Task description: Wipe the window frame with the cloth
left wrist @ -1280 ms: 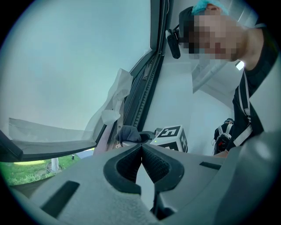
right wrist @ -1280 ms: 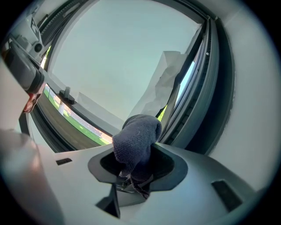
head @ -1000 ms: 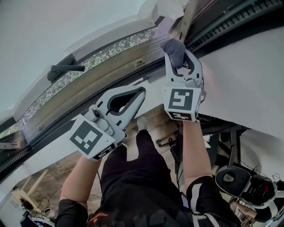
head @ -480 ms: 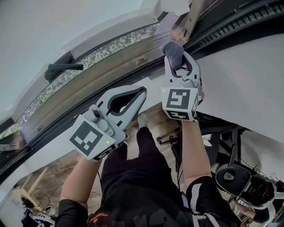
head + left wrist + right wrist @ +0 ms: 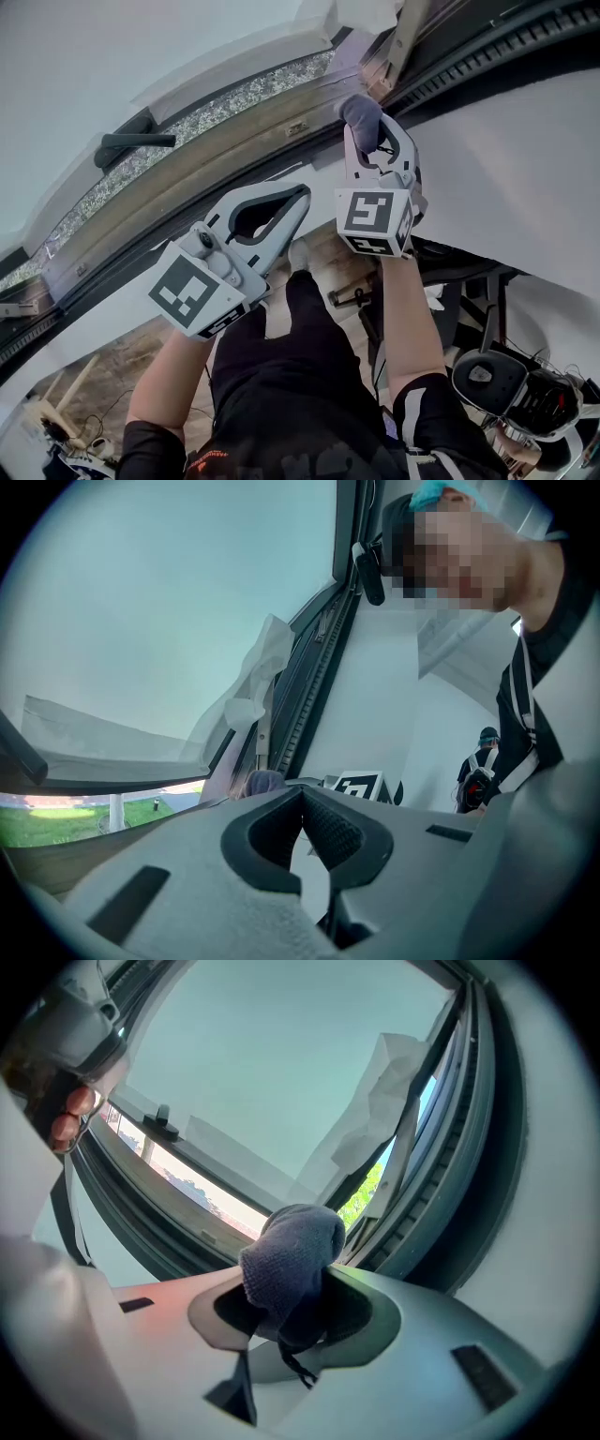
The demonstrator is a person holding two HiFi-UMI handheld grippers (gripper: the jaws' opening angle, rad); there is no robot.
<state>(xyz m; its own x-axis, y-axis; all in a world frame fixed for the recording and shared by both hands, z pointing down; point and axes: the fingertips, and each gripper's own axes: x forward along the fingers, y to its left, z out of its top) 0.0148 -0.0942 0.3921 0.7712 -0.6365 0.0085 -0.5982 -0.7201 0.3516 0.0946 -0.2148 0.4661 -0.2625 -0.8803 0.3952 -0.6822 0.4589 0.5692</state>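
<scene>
My right gripper [image 5: 367,120] is shut on a bunched grey-blue cloth [image 5: 361,116], which sticks out past the jaw tips close to the dark window frame [image 5: 281,141]; whether it touches the frame I cannot tell. In the right gripper view the cloth [image 5: 289,1262] fills the jaws of the right gripper [image 5: 292,1274], with the frame rail [image 5: 178,1206] behind it. My left gripper [image 5: 298,193] hangs lower left, shut with nothing in it, tips just short of the frame. The left gripper view shows the left gripper [image 5: 302,794] with its pads together and the cloth [image 5: 261,783] beyond.
A black window handle [image 5: 131,142] sits on the frame at the left. A slatted track [image 5: 487,52] runs along the upper right beside a white wall [image 5: 506,178]. A person's legs and a cluttered floor lie below. Another person [image 5: 483,766] stands in the background.
The right gripper with the cloth has slid a little to the left and up along the frame. The left gripper has hardly moved.
</scene>
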